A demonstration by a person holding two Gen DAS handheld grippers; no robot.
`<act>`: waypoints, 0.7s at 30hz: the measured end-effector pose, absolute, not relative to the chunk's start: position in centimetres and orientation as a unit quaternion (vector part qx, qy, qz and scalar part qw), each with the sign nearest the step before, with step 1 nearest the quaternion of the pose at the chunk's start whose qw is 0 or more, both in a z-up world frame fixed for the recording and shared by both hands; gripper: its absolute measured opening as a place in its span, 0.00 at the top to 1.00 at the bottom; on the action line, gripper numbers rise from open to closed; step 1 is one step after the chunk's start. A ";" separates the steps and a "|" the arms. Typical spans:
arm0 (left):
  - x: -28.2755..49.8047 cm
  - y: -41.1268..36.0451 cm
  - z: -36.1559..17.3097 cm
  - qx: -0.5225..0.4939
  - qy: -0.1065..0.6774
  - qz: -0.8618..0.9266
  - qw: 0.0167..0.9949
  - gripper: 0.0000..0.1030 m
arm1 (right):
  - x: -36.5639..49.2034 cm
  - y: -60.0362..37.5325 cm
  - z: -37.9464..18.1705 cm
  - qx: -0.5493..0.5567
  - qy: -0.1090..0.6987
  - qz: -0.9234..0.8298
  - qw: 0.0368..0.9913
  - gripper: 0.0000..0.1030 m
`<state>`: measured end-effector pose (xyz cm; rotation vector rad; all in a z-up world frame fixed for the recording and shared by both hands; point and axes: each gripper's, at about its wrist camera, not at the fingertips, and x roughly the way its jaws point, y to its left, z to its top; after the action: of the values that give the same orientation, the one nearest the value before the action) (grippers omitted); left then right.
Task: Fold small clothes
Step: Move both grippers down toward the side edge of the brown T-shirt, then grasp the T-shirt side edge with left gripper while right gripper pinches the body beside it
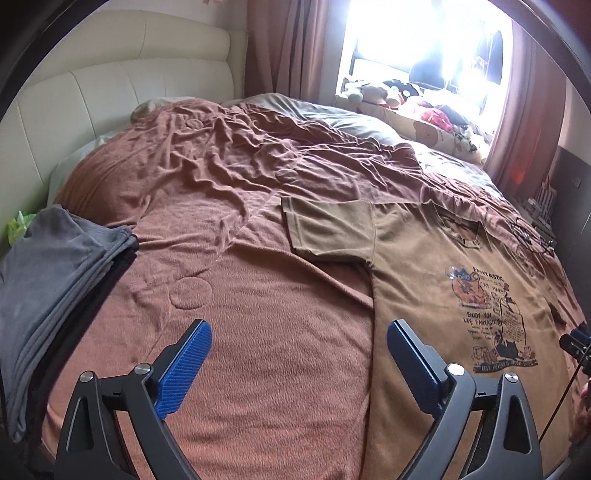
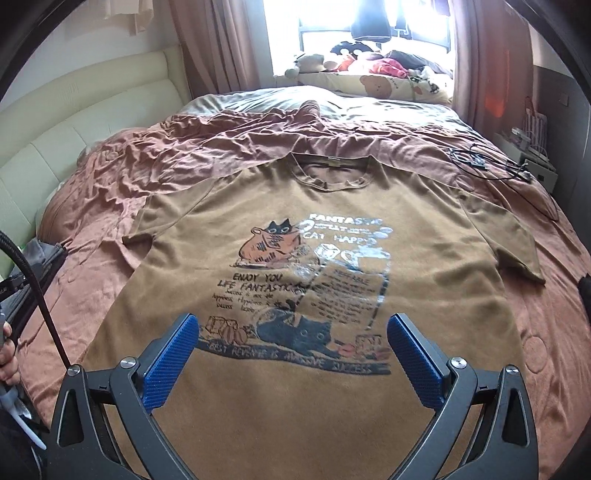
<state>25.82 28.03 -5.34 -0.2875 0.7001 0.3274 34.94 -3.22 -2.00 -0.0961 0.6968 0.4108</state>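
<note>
Both pairs of blue-padded fingers stand spread wide with nothing between them and nothing touched: the left gripper (image 1: 299, 369) hangs over the rust-brown bedspread (image 1: 229, 229), its right-hand finger (image 1: 415, 365) over the side edge of the brown T-shirt (image 1: 436, 258), while the right gripper (image 2: 291, 360) hangs over the shirt's lower front. That T-shirt (image 2: 332, 424) lies flat and face up on the bed, cat print (image 2: 306, 284) showing, collar toward the window (image 2: 369, 33) and both short sleeves spread out. At the bed's left edge sits a pile of folded grey clothes (image 1: 55, 295).
</note>
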 end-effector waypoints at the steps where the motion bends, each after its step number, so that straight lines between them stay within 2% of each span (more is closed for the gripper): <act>1: 26.5 28.6 -5.4 -0.144 0.342 0.159 0.915 0.12 | 35.6 -2.7 -2.1 -0.049 0.340 0.203 0.917 0.06; 4: 28.8 30.1 -5.7 -0.161 0.350 0.148 0.911 0.23 | 37.4 -1.6 -2.4 -0.046 0.341 0.218 0.913 0.07; 10: 33.7 32.9 -6.3 -0.179 0.364 0.132 0.904 0.27 | 41.7 0.9 -3.0 -0.026 0.358 0.243 0.901 0.19; 12: 35.4 33.8 -6.6 -0.185 0.370 0.132 0.901 0.27 | 43.0 1.6 -3.1 -0.022 0.362 0.239 0.901 0.19; 15: 38.1 35.2 -7.4 -0.203 0.384 0.125 0.892 0.34 | 45.3 2.9 -3.2 -0.010 0.367 0.245 0.897 0.22; 17: 39.9 36.0 -8.2 -0.212 0.399 0.123 0.884 0.37 | 46.4 3.9 -3.2 -0.005 0.372 0.248 0.894 0.30; 21: 43.0 37.5 -9.9 -0.241 0.418 0.116 0.868 0.42 | 48.6 6.5 -3.8 -0.012 0.379 0.263 0.887 0.39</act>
<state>42.96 37.45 -9.90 -0.5043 0.8748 0.2420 48.61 6.46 -3.77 -0.0248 0.7870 0.5458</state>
